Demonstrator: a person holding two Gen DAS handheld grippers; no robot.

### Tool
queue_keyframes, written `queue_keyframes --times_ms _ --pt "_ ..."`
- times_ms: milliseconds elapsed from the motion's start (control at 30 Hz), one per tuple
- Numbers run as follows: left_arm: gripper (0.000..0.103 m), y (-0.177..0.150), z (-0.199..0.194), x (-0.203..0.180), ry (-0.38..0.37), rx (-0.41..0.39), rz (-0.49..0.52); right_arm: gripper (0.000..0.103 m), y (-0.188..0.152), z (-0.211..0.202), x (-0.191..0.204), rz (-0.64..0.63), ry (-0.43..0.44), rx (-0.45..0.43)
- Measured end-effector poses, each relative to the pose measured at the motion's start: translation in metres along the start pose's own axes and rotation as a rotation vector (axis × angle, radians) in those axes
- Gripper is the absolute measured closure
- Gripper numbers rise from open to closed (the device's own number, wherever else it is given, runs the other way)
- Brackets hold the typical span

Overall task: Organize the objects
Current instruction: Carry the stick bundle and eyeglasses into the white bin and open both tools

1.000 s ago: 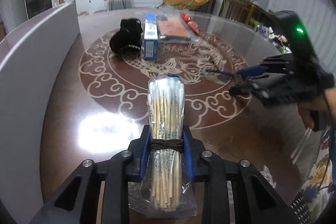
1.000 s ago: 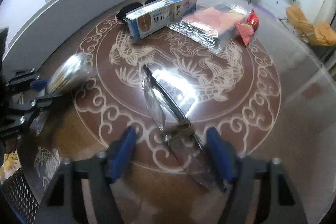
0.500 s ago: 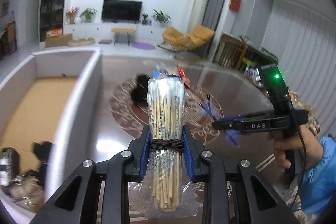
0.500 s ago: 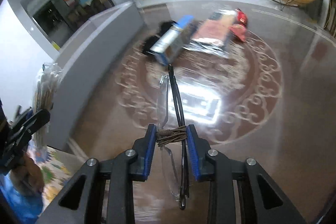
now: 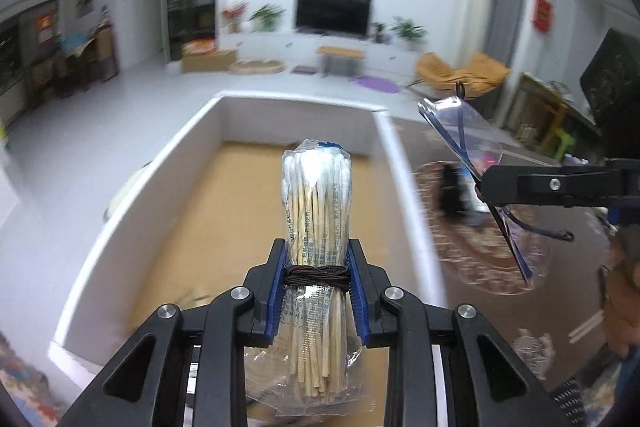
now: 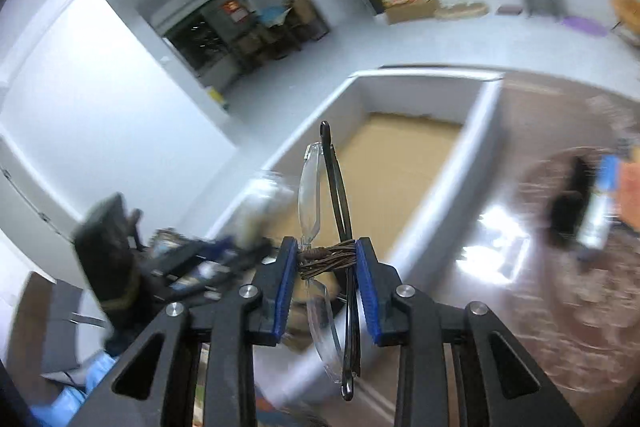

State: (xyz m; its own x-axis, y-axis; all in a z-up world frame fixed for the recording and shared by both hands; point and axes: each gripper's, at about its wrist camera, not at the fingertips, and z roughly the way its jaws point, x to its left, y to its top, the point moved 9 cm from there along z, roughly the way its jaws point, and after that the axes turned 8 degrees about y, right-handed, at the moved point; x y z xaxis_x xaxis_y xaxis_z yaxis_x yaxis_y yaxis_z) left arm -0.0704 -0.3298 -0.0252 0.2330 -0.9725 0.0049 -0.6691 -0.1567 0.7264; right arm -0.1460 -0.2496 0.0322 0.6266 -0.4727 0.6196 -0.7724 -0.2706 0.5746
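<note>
Two handheld grippers hang in the air above a white-walled box (image 5: 148, 211) with a bare cardboard-brown floor, each clamped on something. Left gripper (image 5: 318, 285): its blue pads press from both sides on a clear packet of cotton swabs (image 5: 316, 211), wooden sticks upright, white tips at the top, the crumpled tail of the wrapper trailing below the jaws; a dark band runs between the pads across the packet. Right gripper (image 6: 327, 269): its blue pads are closed on a folded pair of clear-lensed glasses (image 6: 326, 203) with thin dark arms, which stand on end between the fingers, one tip rising above the pads and the other dropping below them; a similar brown band crosses that gap. Seen from the left wrist, the right gripper (image 5: 486, 187) reaches in from the right edge, the glasses (image 5: 464, 135) sticking up beyond its tip, just past the box's right wall. Beside the box lies a glossy brown table (image 6: 508, 187) with pale scrollwork, where a black object (image 6: 568, 203) and a blue-and-white carton (image 6: 600, 195) rest, blurred. Farther back sit a dark television (image 5: 332, 13), potted plants and a mustard-yellow armchair (image 5: 460, 75).
</note>
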Motion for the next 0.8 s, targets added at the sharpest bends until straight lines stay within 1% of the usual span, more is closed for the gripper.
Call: queue_keyframes --times_ms 33,67,100,133,167,200,233,300,400,500,567,600,633,667,700,800 --pt "0.074 -0.005 0.007 0.010 0.014 0.024 -0.011 0.073 0.000 0.014 0.002 0.005 0.004 0.011" --pt "0.073 -0.012 0.019 0.019 0.036 0.067 -0.021 0.072 -0.001 0.032 0.004 0.008 0.001 0.026" --pt "0.067 -0.019 0.033 0.028 0.071 0.120 -0.031 0.071 -0.002 0.044 0.003 0.010 -0.011 0.036" --pt "0.058 -0.027 0.046 0.038 0.114 0.174 -0.041 0.068 -0.005 0.060 -0.001 0.014 -0.036 0.052" --pt "0.033 -0.034 0.055 0.045 0.148 0.210 -0.054 0.046 -0.010 0.074 -0.006 0.029 -0.051 0.079" --pt "0.019 -0.040 0.061 0.053 0.181 0.238 -0.071 0.015 -0.014 0.081 -0.011 0.039 -0.065 0.098" --pt "0.019 -0.044 0.064 0.060 0.207 0.248 -0.094 0.009 -0.017 0.085 -0.015 0.044 -0.081 0.100" --pt "0.019 -0.044 0.059 0.064 0.205 0.224 -0.127 0.008 -0.018 0.080 -0.020 0.028 -0.096 0.077" --pt "0.019 -0.040 0.046 0.065 0.215 0.152 -0.156 0.008 -0.020 0.055 -0.030 -0.016 -0.149 0.024" --pt "0.019 -0.033 0.026 0.050 0.202 0.062 -0.157 0.004 -0.025 0.015 -0.058 -0.061 -0.257 -0.047" --pt "0.018 -0.022 0.009 0.029 0.169 -0.002 -0.142 0.001 -0.038 -0.019 -0.086 -0.089 -0.351 -0.087" --pt "0.017 -0.019 0.001 0.016 0.148 -0.029 -0.133 0.000 -0.046 -0.039 -0.105 -0.087 -0.405 -0.101" --pt "0.016 -0.016 -0.008 -0.002 0.116 -0.055 -0.119 0.000 -0.061 -0.059 -0.127 -0.071 -0.468 -0.106" --pt "0.013 -0.014 -0.015 -0.021 0.080 -0.077 -0.103 0.000 -0.075 -0.075 -0.147 -0.054 -0.514 -0.105" --pt "0.013 -0.012 -0.021 -0.041 0.042 -0.093 -0.088 0.000 -0.091 -0.093 -0.167 -0.036 -0.562 -0.103" --pt "0.013 -0.005 -0.038 -0.105 -0.070 -0.133 -0.024 0.000 -0.135 -0.145 -0.228 -0.005 -0.740 -0.076"
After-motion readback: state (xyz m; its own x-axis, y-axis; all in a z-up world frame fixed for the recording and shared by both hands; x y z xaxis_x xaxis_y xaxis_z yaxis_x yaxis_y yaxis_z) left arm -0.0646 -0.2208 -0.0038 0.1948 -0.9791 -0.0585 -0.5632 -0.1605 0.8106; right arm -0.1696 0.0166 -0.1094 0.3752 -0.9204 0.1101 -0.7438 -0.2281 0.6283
